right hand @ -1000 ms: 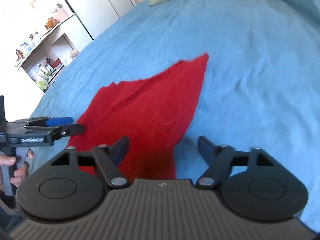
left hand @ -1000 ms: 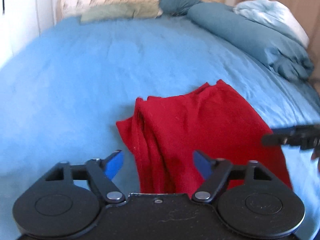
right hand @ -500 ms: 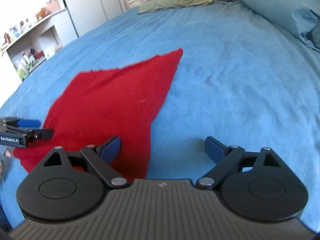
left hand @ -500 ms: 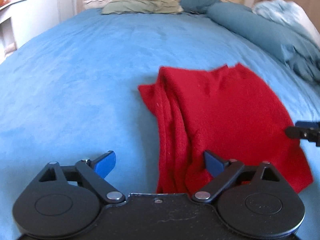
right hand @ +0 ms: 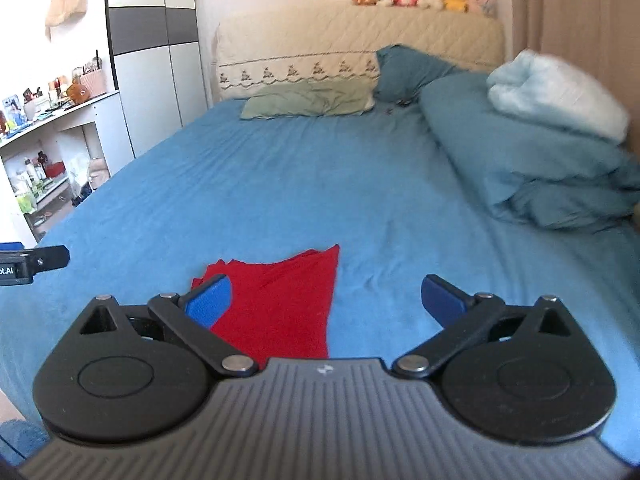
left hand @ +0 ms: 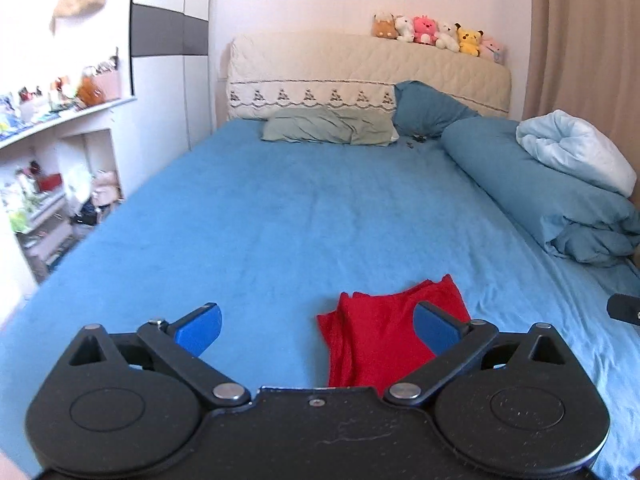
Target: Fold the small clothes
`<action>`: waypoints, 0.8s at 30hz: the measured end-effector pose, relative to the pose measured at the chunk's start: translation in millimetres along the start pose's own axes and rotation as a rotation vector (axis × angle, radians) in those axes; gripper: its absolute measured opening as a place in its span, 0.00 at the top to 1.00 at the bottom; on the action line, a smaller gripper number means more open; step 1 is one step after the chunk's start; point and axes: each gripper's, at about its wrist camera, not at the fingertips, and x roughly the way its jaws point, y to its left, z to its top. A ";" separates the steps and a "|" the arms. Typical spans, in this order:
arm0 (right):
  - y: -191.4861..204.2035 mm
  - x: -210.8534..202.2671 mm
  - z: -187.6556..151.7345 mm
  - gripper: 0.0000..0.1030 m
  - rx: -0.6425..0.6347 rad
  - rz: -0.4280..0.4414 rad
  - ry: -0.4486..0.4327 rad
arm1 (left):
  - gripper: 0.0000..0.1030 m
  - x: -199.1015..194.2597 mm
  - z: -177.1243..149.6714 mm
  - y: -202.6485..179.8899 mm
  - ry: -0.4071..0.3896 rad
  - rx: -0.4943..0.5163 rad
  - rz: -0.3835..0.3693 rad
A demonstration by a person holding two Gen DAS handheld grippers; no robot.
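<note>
A small red garment (left hand: 384, 332) lies folded flat on the blue bed sheet (left hand: 280, 220) near the front edge. It also shows in the right wrist view (right hand: 280, 304). My left gripper (left hand: 318, 326) is open and empty, held above and behind the garment's left side. My right gripper (right hand: 326, 300) is open and empty, held above and behind the garment's right edge. The left gripper's tip shows at the left edge of the right wrist view (right hand: 36, 262). The garment's near part is hidden behind both gripper bodies.
A rolled teal duvet (left hand: 552, 196) with a pale blue blanket (left hand: 576, 152) runs along the bed's right side. Pillows (left hand: 328, 130) lie at the headboard (left hand: 368, 68), with plush toys (left hand: 436, 34) on top. Cluttered shelves (left hand: 44, 184) stand at the left.
Both grippers have pulled back and tilted up from the red garment, so the room now shows. The garment lies still on the sheet, released.
</note>
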 end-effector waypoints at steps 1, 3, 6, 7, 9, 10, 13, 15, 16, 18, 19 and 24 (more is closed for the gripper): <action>4.2 -14.8 0.2 0.00 -0.005 -0.011 0.002 | 0.00 -9.6 0.4 -0.9 0.001 -0.001 0.010; 11.1 -36.2 -1.0 0.00 -0.012 -0.023 0.014 | 0.00 -31.0 -4.6 -1.1 0.008 -0.002 0.027; 21.2 -59.1 -10.8 0.00 -0.022 -0.059 0.063 | 0.00 -52.5 -19.9 -4.2 0.017 0.012 0.025; 23.4 -62.6 -15.4 0.00 -0.027 -0.063 0.073 | 0.00 -56.2 -24.7 -4.7 0.028 0.016 0.023; 28.1 -72.0 -26.8 0.00 -0.033 -0.079 0.090 | 0.00 -60.5 -36.7 -7.0 0.052 0.021 0.020; 30.0 -74.4 -32.6 0.00 -0.033 -0.087 0.098 | 0.00 -64.0 -42.9 -7.8 0.063 0.025 0.014; 35.1 -79.8 -54.2 0.00 -0.032 -0.103 0.134 | 0.00 -68.9 -57.6 -10.3 0.091 0.032 0.000; 37.8 -80.9 -69.1 0.00 -0.036 -0.107 0.167 | 0.00 -71.5 -65.0 -12.7 0.098 0.041 -0.005; 38.4 -80.2 -75.5 0.00 -0.034 -0.118 0.181 | 0.00 -72.5 -68.3 -14.7 0.098 0.048 -0.007; 38.9 -80.9 -86.2 0.00 -0.017 -0.118 0.203 | 0.00 -73.0 -73.4 -18.3 0.101 0.061 -0.007; 38.0 -80.8 -90.4 0.00 -0.002 -0.110 0.216 | 0.00 -73.0 -76.0 -20.2 0.101 0.067 -0.008; 35.9 -80.8 -100.2 0.00 0.023 -0.115 0.239 | 0.00 -71.0 -82.2 -27.9 0.107 0.083 -0.013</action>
